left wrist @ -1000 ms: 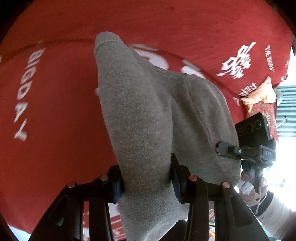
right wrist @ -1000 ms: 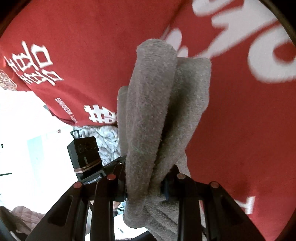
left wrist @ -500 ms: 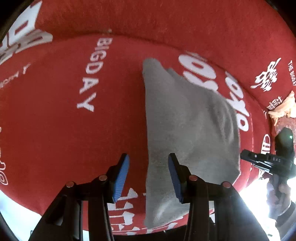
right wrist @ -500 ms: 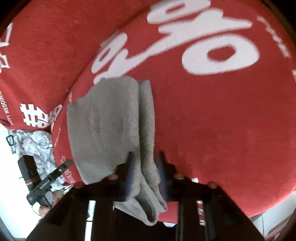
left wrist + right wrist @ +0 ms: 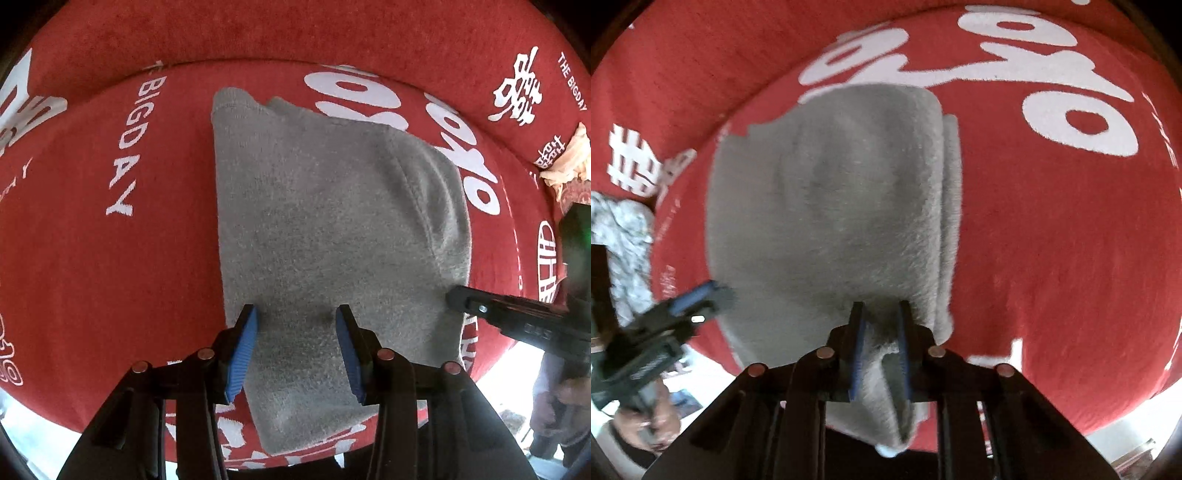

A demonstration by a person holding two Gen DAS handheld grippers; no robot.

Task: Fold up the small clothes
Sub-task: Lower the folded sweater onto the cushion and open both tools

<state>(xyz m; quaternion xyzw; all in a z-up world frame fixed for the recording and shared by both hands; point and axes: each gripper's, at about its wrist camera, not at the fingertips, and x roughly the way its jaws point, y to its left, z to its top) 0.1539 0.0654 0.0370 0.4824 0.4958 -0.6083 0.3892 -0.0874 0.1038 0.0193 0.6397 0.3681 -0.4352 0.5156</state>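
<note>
Right fingers (image 5: 857,332) closing on grey garment (image 5: 827,206).

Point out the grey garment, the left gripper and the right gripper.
grey garment (image 5: 332,221), left wrist view, middle of its top layer.
left gripper (image 5: 297,343), left wrist view, between its blue pads.
right gripper (image 5: 880,343), right wrist view, between its closing pads, cloth between.

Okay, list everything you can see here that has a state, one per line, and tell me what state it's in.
Grey garment: folded, lying flat on the red cloth.
Left gripper: open, pads apart above the garment's near edge.
Right gripper: jaws closing, grey fabric between the pads.
Red cloth: spread out under the garment.
White patterned garment: crumpled, unfolded, at the cloth's edge.
</note>
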